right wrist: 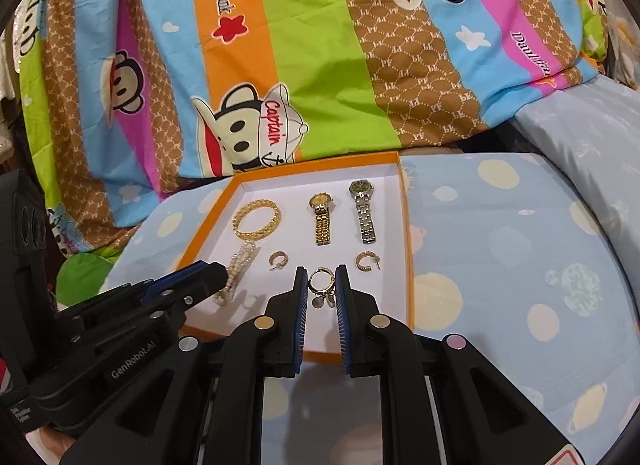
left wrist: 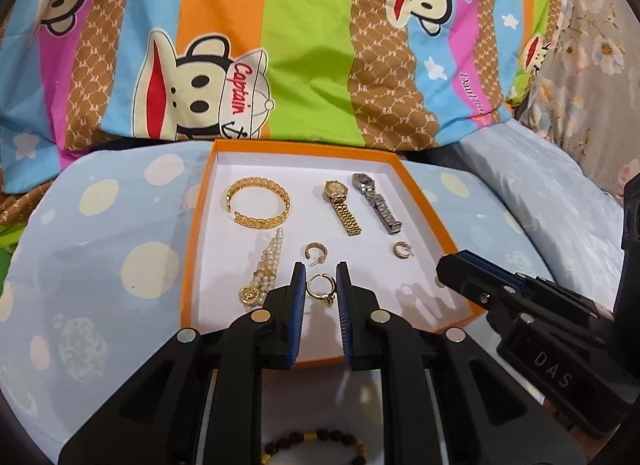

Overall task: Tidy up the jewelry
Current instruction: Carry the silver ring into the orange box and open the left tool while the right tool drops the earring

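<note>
An orange tray point(left wrist: 194, 233) with a white floor holds a gold bangle point(left wrist: 258, 203), a gold watch point(left wrist: 340, 205), a silver watch point(left wrist: 376, 203), a pearl strand point(left wrist: 264, 265) and two small gold hoop earrings point(left wrist: 314, 252) point(left wrist: 402, 250). A gold hoop earring with charms point(left wrist: 319, 289) hangs between the pads of each gripper: one in the left gripper point(left wrist: 320, 285), one point(right wrist: 322, 287) in the right gripper point(right wrist: 322, 285). Both grippers hover low over the tray's point(right wrist: 410, 249) near half. The right gripper also shows in the left wrist view point(left wrist: 448, 269).
The tray lies on a light blue spotted cushion point(left wrist: 100, 257). A bright cartoon-print quilt point(left wrist: 280, 45) rises behind it. A dark bead bracelet point(left wrist: 316, 445) lies below the left gripper, outside the tray. A pale blue pillow point(right wrist: 592, 125) lies at the right.
</note>
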`<action>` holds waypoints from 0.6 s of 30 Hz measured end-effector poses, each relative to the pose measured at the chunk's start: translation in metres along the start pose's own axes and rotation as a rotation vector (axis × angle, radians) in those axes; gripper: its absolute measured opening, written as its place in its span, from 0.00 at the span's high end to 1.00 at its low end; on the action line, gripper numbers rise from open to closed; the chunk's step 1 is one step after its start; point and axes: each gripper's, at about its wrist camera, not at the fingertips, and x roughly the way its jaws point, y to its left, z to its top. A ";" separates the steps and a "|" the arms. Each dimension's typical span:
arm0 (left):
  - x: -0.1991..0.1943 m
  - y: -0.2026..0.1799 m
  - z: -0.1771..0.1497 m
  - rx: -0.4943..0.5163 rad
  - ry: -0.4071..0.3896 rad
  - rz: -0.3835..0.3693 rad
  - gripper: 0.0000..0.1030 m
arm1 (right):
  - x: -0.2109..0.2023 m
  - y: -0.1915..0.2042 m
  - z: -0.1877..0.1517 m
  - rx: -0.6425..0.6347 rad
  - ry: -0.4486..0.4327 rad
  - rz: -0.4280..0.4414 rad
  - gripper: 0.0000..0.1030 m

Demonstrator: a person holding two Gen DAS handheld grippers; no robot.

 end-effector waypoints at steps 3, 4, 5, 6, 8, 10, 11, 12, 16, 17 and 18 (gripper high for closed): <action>0.014 0.001 -0.002 0.008 0.021 0.014 0.86 | 0.012 0.000 -0.003 -0.011 0.019 -0.007 0.87; 0.017 0.001 -0.003 0.010 0.028 0.015 0.86 | 0.013 0.000 -0.003 -0.013 0.021 -0.009 0.87; 0.019 0.002 -0.003 0.008 0.031 0.016 0.86 | 0.015 0.000 -0.003 -0.014 0.024 -0.009 0.87; 0.021 0.003 -0.004 0.007 0.033 0.015 0.86 | 0.016 -0.001 -0.003 -0.013 0.025 -0.007 0.87; 0.023 0.004 -0.003 0.005 0.034 0.018 0.86 | 0.018 -0.001 -0.002 -0.013 0.025 -0.006 0.87; 0.024 0.003 -0.003 0.007 0.034 0.023 0.86 | 0.019 0.000 -0.002 -0.016 0.026 -0.003 0.87; 0.025 0.003 -0.004 0.009 0.034 0.026 0.86 | 0.020 0.000 -0.002 -0.015 0.025 -0.003 0.87; 0.025 0.002 -0.004 0.011 0.033 0.029 0.85 | 0.020 0.000 -0.003 -0.016 0.024 -0.001 0.86; 0.024 0.001 -0.003 0.007 0.022 0.037 0.82 | 0.016 -0.001 -0.001 -0.009 0.003 0.000 0.83; 0.023 0.002 -0.003 0.002 0.019 0.039 0.77 | 0.014 -0.001 0.000 -0.006 -0.006 0.000 0.81; 0.021 0.003 -0.002 -0.008 0.013 0.040 0.64 | 0.010 -0.002 0.001 -0.001 -0.022 -0.002 0.76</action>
